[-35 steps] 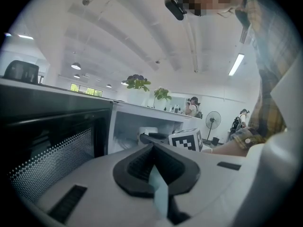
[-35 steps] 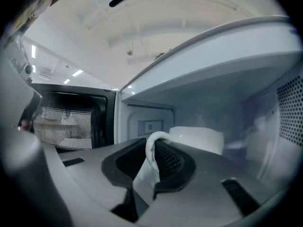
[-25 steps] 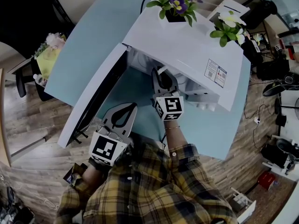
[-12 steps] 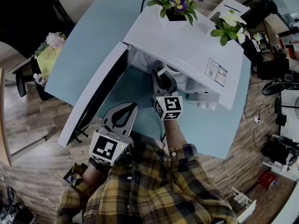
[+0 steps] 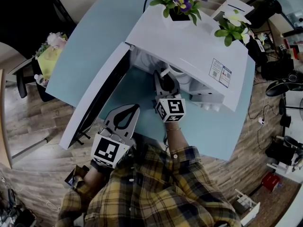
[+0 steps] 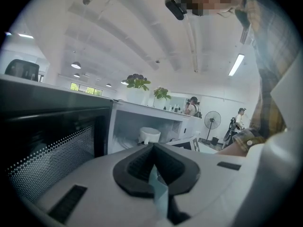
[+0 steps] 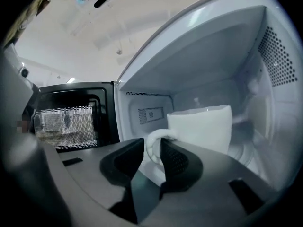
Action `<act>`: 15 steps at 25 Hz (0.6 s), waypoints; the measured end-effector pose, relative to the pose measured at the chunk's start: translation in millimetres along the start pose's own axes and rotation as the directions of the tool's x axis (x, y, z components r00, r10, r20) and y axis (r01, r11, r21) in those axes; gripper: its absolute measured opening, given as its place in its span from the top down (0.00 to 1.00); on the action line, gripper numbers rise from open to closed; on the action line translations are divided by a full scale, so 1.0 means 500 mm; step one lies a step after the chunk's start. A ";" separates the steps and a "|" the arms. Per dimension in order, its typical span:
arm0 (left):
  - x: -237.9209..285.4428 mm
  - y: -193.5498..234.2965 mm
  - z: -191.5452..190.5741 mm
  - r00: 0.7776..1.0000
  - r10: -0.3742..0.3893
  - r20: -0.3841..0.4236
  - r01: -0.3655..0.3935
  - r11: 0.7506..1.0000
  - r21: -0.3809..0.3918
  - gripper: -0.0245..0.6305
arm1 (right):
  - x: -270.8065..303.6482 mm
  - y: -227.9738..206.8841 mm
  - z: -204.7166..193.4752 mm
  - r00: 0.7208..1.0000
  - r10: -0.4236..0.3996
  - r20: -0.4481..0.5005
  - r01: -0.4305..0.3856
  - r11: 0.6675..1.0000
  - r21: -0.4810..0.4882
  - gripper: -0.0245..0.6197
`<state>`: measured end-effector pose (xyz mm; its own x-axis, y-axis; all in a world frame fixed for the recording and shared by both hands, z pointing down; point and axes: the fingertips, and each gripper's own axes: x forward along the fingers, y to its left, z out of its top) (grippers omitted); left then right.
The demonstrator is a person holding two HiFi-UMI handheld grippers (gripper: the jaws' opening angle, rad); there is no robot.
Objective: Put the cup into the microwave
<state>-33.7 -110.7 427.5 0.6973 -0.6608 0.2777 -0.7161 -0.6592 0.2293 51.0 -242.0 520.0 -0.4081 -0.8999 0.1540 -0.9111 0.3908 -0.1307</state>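
Wooden flooring (image 5: 28, 126) surrounds a light-blue table (image 5: 90, 46), seen from the head view. On the table stands a white microwave (image 5: 189, 46). Its door (image 5: 97, 100) is swung wide to the left, with the dark, dotted window showing in both gripper views. Two potted plants rest on the microwave's top: one with purple flowers (image 5: 177, 1) near the back edge and one with white flowers (image 5: 232, 25) towards the right corner. A printed label (image 5: 218, 73) lies flat on the same surface.

Right gripper (image 5: 163, 77): reaches into the open cavity. In the right gripper view its jaws are drawn in on the looped handle (image 7: 152, 138) of the white cup (image 7: 203, 126), one pad on each side of the loop, so the right gripper (image 7: 152, 151) has the cup by its handle. The cup is upright inside the microwave, low in the cavity and near the middle (the left gripper view also shows it (image 6: 149, 135), through the doorway). Whether its base rests on the cavity floor cannot be told.

Left gripper (image 5: 130, 110): held back over the table's front edge, just right of the open door and close to the person's plaid sleeve (image 5: 156, 188). Its jaws meet at the tips with nothing between them (image 6: 152, 150).
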 end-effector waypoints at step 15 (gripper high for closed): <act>0.004 0.000 0.000 1.000 0.000 0.001 0.000 1.000 -0.002 0.98 | -0.004 0.011 -0.006 1.000 -0.007 -0.023 0.006 1.000 -0.016 0.70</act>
<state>-32.3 -112.1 428.4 0.6976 -0.6610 0.2766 -0.7159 -0.6587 0.2314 46.4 -237.3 521.6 -0.4033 -0.8978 0.1772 -0.9144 0.3882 -0.1145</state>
